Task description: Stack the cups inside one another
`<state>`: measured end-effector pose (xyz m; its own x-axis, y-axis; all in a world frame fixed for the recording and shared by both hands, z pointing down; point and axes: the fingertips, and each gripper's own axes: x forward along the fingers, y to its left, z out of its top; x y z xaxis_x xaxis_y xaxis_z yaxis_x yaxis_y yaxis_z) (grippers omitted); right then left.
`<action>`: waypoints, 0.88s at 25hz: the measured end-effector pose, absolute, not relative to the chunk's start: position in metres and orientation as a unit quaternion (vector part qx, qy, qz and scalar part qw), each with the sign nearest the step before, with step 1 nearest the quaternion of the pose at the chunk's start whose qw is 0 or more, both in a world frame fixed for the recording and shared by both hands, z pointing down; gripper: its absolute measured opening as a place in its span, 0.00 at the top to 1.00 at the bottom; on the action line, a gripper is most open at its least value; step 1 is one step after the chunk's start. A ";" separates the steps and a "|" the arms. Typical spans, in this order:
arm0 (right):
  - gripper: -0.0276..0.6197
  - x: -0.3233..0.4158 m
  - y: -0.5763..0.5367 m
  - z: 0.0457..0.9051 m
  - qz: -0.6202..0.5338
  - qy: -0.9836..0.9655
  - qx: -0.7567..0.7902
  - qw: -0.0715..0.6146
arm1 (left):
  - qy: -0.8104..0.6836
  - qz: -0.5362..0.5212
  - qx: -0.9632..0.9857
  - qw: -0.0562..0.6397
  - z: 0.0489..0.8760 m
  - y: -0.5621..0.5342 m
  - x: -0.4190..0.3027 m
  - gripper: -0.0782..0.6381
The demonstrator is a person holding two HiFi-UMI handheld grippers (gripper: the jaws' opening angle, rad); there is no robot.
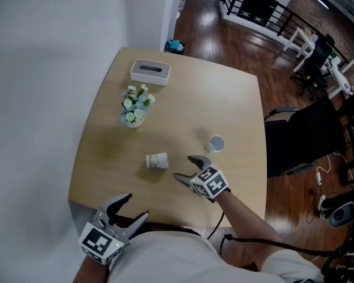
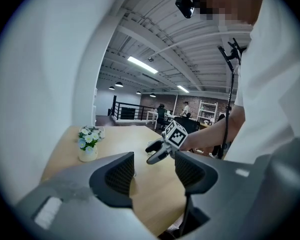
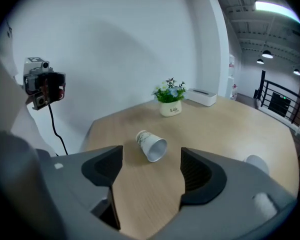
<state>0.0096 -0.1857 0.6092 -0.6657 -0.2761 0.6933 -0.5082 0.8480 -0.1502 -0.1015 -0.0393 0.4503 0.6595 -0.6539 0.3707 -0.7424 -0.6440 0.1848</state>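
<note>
Tipped cup (image 1: pixel 157 161) seemingly well inside table (image 1: pixel 224 93) edges

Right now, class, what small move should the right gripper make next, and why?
Probably ease the right gripper forward until its open, empty jaws straddle the tipped cup, ready to close. That cup lies on its side just ahead, mouth toward the gripper, apart from the upright cup.
</note>
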 end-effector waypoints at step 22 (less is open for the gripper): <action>0.94 -0.039 -0.199 0.653 0.206 -0.881 0.277 0.324 | -0.361 0.178 0.899 0.175 0.471 -0.014 -0.180 0.51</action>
